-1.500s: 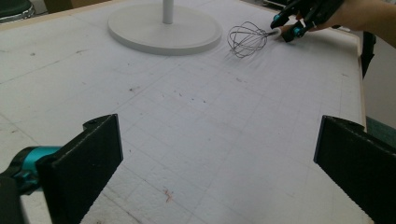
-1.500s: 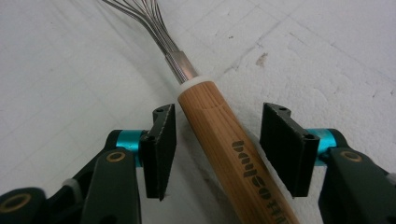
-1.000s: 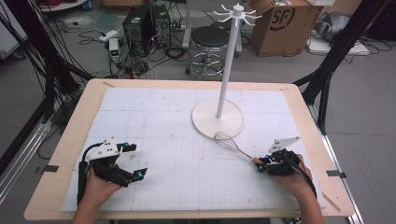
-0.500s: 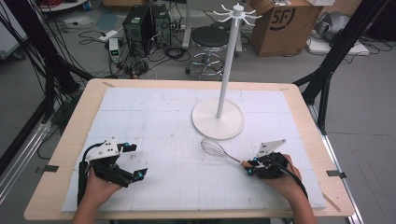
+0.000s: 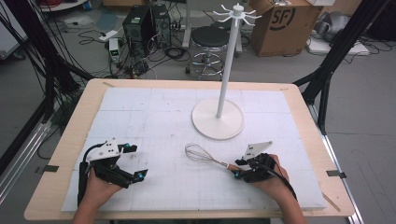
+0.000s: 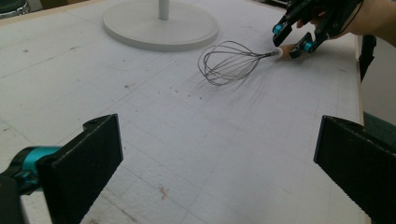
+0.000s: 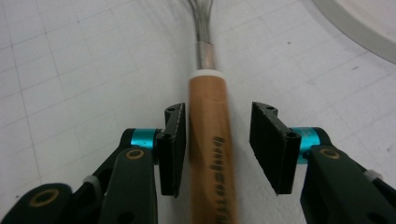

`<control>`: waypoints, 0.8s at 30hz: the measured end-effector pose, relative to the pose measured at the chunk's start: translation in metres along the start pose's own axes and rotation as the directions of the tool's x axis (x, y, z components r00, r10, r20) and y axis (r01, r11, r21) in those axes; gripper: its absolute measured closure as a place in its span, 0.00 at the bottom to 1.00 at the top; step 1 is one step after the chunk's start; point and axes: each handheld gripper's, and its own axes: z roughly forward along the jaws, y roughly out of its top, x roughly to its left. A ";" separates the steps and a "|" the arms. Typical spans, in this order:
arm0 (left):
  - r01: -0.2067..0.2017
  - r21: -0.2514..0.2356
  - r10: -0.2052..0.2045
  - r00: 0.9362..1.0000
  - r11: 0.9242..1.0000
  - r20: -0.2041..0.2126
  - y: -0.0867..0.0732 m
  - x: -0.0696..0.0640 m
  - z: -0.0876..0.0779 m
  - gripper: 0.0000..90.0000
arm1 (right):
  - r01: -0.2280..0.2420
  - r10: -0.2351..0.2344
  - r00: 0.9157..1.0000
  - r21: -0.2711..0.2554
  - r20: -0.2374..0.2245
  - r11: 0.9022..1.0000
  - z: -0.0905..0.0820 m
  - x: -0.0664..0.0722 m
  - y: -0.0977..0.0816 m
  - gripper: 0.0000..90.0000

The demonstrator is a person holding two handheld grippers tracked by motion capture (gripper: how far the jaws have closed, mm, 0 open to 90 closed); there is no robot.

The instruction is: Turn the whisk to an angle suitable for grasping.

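Whisk released at lower centre of the high view, jaws just eased apart.

My right gripper (image 7: 217,144) brackets the whisk (image 5: 205,156), not pinching its wooden handle (image 7: 210,140); left gripper (image 5: 125,161) gapes empty. Light, springy wires: I'd take the stiff handle. Open mat (image 5: 154,121) all around; hook stand (image 5: 219,116) near.

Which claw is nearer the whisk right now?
Right. The right claw straddles the whisk handle, its jaws having just opened, with a gap on one side. The left claw sits open, well off to the whisk's left, touching nothing.
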 end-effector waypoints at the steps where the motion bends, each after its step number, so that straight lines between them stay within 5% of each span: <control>1: 0.001 -0.001 -0.001 1.000 1.000 0.002 0.000 0.000 0.000 0.02 | -0.004 0.004 1.000 -0.004 -0.001 1.000 -0.002 0.000 -0.002 0.60; 7: 0.005 -0.009 -0.005 1.000 1.000 0.001 0.000 0.001 -0.002 0.02 | -0.037 0.037 0.999 0.009 -0.002 0.999 -0.009 -0.004 -0.020 0.62; 10: 0.002 -0.005 -0.002 1.000 1.000 0.006 0.000 0.001 -0.001 0.02 | -0.021 0.021 1.000 0.001 -0.015 1.000 -0.013 -0.003 -0.024 0.77; 24: 0.010 0.008 -0.010 1.000 1.000 0.017 -0.001 0.000 0.004 0.02 | 0.073 -0.073 0.997 0.017 -0.012 0.997 -0.001 0.008 -0.006 0.78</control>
